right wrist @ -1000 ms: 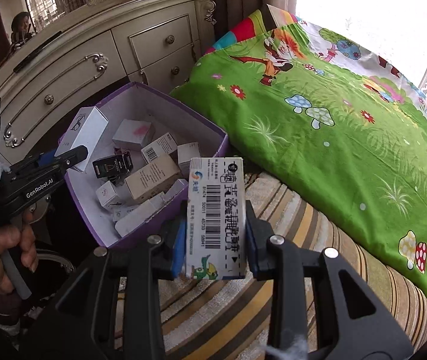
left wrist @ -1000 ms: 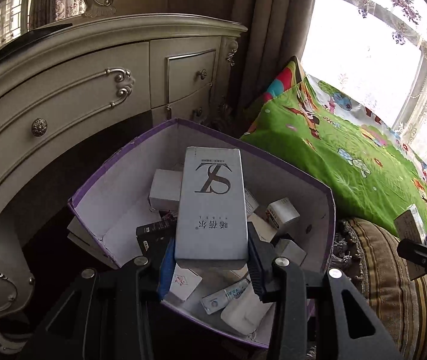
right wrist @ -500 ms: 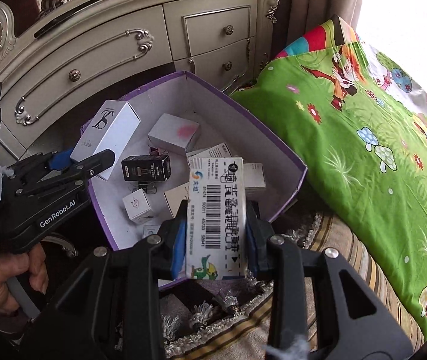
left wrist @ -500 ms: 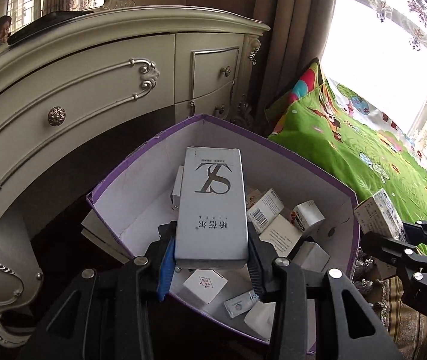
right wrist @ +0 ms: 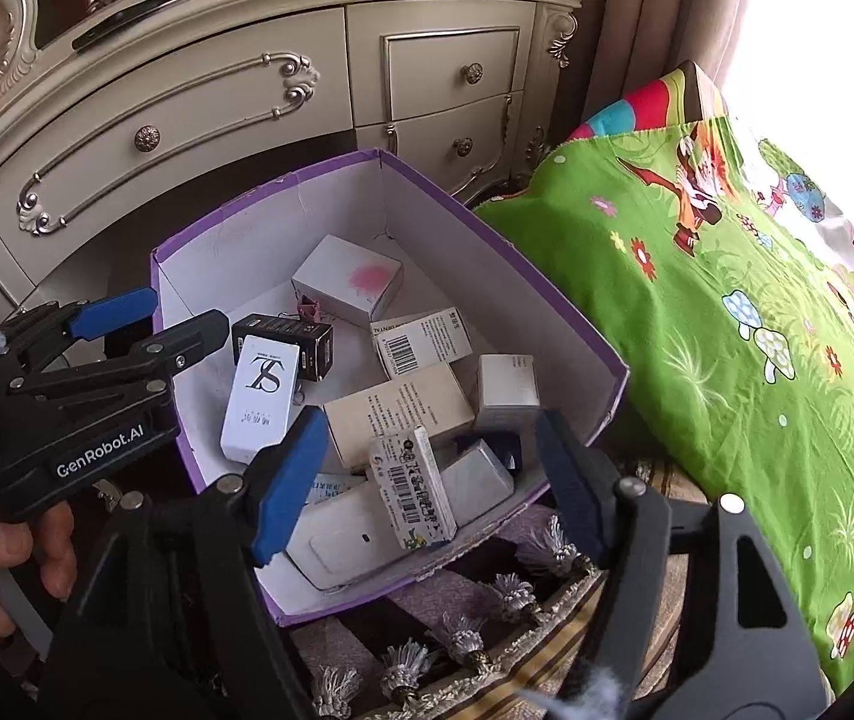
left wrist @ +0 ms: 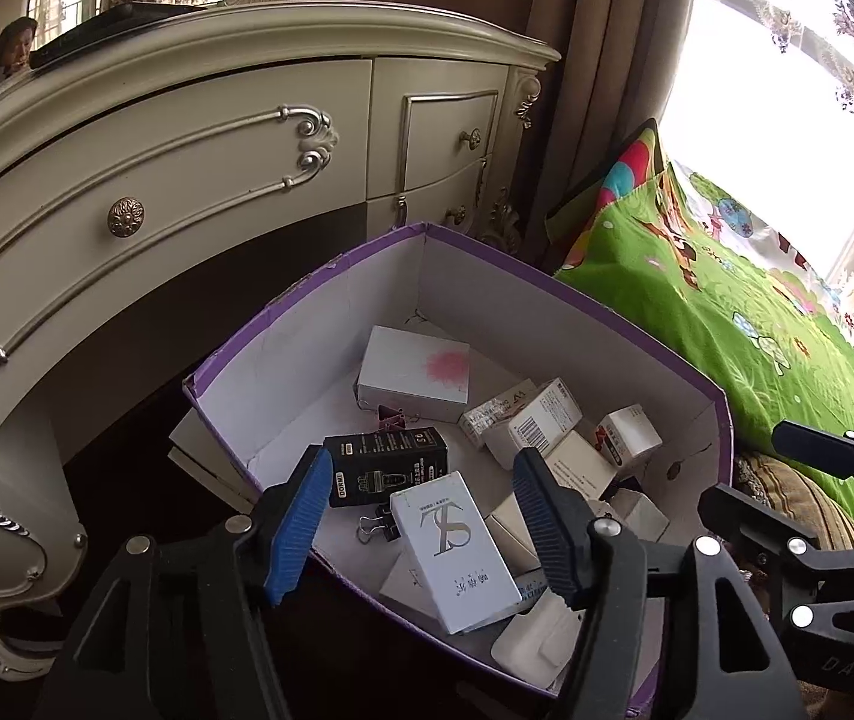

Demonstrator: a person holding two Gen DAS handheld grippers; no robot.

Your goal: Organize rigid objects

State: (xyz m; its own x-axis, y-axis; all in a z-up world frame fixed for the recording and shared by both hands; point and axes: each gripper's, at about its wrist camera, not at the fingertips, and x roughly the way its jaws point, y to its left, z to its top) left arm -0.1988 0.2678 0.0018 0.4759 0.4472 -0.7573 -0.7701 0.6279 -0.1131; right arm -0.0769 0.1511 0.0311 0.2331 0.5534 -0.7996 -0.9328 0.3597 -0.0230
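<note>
Fingers (left wrist: 301,516) of the left gripper (left wrist: 421,516) are opening, and the white box (left wrist: 457,552) lies loose in the purple box (left wrist: 547,282). The right gripper (right wrist: 427,480) is opening too; the barcode box (right wrist: 412,489) between its fingers touches neither one and leans among other small boxes inside.
</note>
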